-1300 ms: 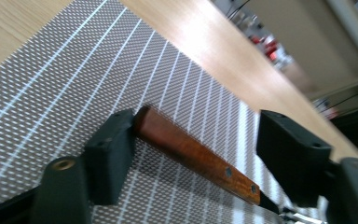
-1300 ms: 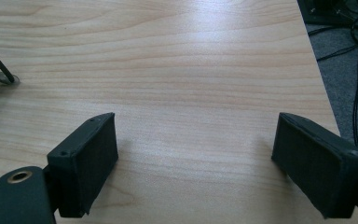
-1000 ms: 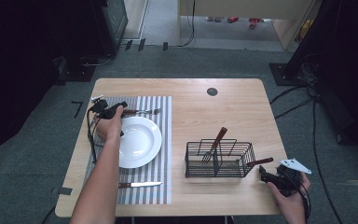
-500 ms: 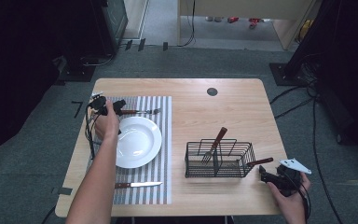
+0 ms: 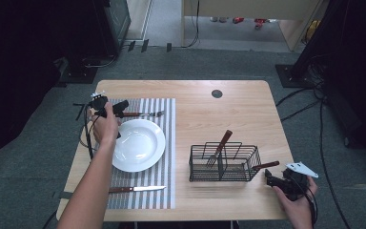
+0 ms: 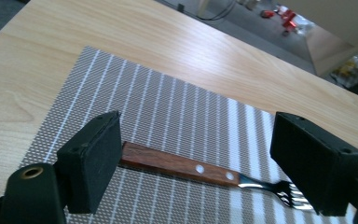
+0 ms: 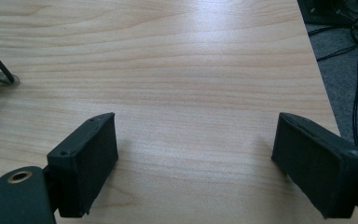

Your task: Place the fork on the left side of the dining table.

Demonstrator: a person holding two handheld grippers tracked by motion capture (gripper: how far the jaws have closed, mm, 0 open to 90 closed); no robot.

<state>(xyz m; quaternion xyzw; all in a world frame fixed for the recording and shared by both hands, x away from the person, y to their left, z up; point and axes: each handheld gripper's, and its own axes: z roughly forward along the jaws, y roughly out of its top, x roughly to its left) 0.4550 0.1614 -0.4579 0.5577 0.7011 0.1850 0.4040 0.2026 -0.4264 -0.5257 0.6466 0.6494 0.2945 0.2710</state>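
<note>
A fork (image 5: 143, 114) with a wooden handle lies on the striped placemat (image 5: 167, 143), just beyond the white plate (image 5: 140, 144). My left gripper (image 5: 122, 108) hovers at the handle's left end. In the left gripper view its jaws stand wide open (image 6: 196, 135), and the fork (image 6: 182, 168) lies flat on the mat between and below them, untouched. My right gripper (image 5: 272, 179) rests near the table's front right corner. It is open (image 7: 193, 130) over bare wood, with nothing between its jaws.
A knife (image 5: 136, 189) lies on the placemat in front of the plate. A black wire basket (image 5: 224, 164) holds a wooden-handled utensil (image 5: 223, 143); another handle (image 5: 267, 165) sticks out of its right side, close to my right gripper. One basket foot (image 7: 0, 70) shows at far left.
My left gripper has drawn back a little to the left along the fork's handle. The fork stays flat on the mat. The right gripper has not moved.
</note>
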